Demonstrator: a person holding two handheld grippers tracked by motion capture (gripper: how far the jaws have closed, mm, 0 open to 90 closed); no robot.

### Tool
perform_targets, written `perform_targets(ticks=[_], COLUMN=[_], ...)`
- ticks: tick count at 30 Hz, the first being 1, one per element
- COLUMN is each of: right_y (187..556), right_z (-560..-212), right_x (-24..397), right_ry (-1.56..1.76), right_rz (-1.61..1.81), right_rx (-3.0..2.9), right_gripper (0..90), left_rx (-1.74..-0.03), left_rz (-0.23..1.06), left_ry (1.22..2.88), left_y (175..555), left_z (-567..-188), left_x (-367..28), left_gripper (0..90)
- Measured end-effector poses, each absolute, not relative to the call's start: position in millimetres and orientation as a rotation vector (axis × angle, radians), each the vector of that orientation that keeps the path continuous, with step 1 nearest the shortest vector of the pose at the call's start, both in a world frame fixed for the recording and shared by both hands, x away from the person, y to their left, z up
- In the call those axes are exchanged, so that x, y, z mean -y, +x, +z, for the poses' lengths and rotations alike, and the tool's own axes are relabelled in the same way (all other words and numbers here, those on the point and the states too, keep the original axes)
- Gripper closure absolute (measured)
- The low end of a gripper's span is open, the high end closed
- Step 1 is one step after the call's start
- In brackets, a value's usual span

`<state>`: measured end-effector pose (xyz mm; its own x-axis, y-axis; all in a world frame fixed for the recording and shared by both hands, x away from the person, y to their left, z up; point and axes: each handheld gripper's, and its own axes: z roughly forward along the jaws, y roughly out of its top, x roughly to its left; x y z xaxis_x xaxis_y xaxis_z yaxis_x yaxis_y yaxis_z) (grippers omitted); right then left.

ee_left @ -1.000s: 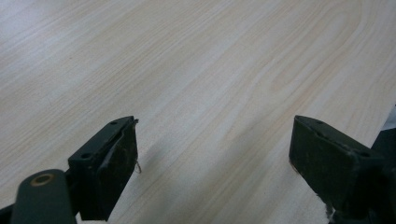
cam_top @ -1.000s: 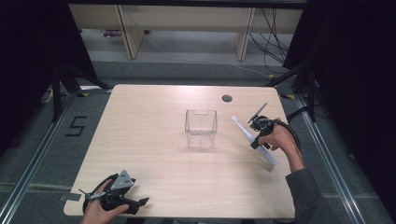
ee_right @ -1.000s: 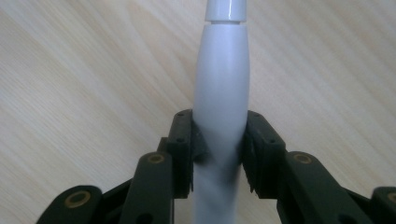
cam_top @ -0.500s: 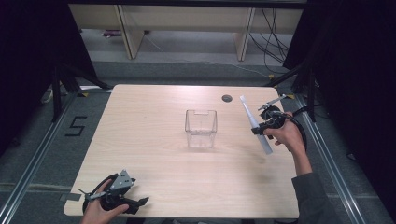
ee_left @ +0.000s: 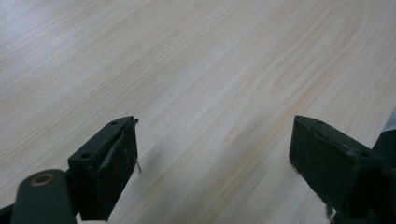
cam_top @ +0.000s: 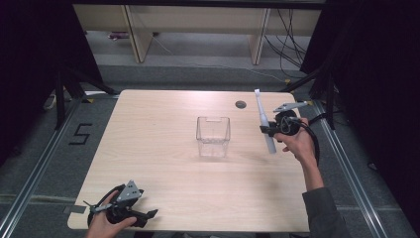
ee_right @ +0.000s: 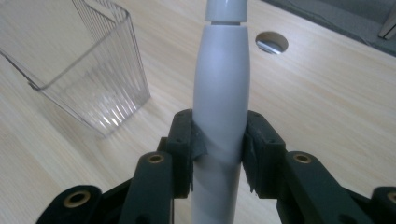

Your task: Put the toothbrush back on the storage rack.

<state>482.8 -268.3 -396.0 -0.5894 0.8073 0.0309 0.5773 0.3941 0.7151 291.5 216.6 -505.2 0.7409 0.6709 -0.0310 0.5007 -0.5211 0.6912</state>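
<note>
A grey electric toothbrush [cam_top: 264, 121] is held above the table at the right side, nearly upright with its thin head end pointing away from me. My right gripper [cam_top: 268, 130] is shut on its thick handle. The right gripper view shows both pads pressing the toothbrush handle [ee_right: 221, 84] inside the right gripper [ee_right: 219, 135]. A clear ribbed plastic container [cam_top: 213, 137] stands empty at the table's middle, left of that gripper, and its wall shows as the clear container [ee_right: 88, 70]. At the front left corner my left gripper [cam_top: 148, 217] rests low and open, and the left gripper [ee_left: 215, 154] has bare wood between its jaws.
The light wooden table [cam_top: 163, 114] has a round cable hole [cam_top: 240, 104] near its far edge, the same hole [ee_right: 271, 42] lying just beyond the toothbrush. Dark floor and shelf legs lie past the far edge. Rails run along both sides.
The right hand has risen and moved toward the far right, swinging the toothbrush from a slanted lie to nearly upright. The left gripper has stayed put.
</note>
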Motion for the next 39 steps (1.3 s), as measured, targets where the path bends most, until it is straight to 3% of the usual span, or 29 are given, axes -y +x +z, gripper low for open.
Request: perform_targets(ticks=[39], right_y=[481], right_z=[-361], right_x=[214], right_ry=[0.982], right_rz=[1.296], right_rx=[-2.247], right_gripper=[66.8], left_rx=[-0.873], left_rz=[0.312], left_ry=[2.240], left_y=[291], left_z=[-505], left_x=[-217], left_gripper=[15.0])
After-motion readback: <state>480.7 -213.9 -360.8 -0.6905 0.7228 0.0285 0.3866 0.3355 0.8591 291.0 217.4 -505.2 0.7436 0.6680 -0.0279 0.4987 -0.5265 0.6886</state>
